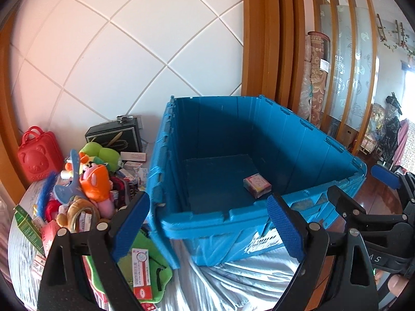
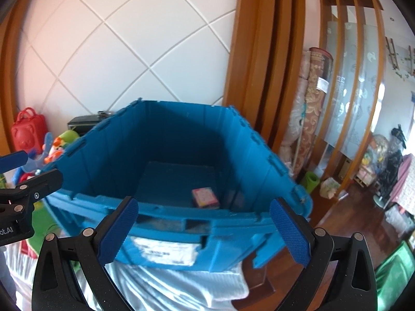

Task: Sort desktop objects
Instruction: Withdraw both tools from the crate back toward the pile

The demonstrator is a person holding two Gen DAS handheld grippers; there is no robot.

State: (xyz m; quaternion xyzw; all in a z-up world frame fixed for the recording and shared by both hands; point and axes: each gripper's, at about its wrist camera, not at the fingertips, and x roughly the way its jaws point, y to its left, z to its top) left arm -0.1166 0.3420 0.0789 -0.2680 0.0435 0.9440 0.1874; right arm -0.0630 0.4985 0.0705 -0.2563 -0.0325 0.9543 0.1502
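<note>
A big blue plastic crate (image 1: 259, 223) stands on the cloth-covered table; it also shows in the right wrist view (image 2: 181, 223). One small pink box (image 1: 257, 185) lies on its floor, seen too in the right wrist view (image 2: 205, 197). A heap of toys and small cartons (image 1: 85, 186) lies left of the crate. My left gripper (image 1: 207, 228) is open and empty at the crate's near rim. My right gripper (image 2: 205, 230) is open and empty, also at the near rim. The right gripper shows at the right edge of the left wrist view (image 1: 384, 189).
A red bear-shaped case (image 1: 39, 155) and a black box (image 1: 114, 134) stand by the tiled wall behind the heap. A green cloth with a red-and-white carton (image 1: 141, 272) lies at the table's front. Wooden floor (image 2: 350, 220) drops off right of the table.
</note>
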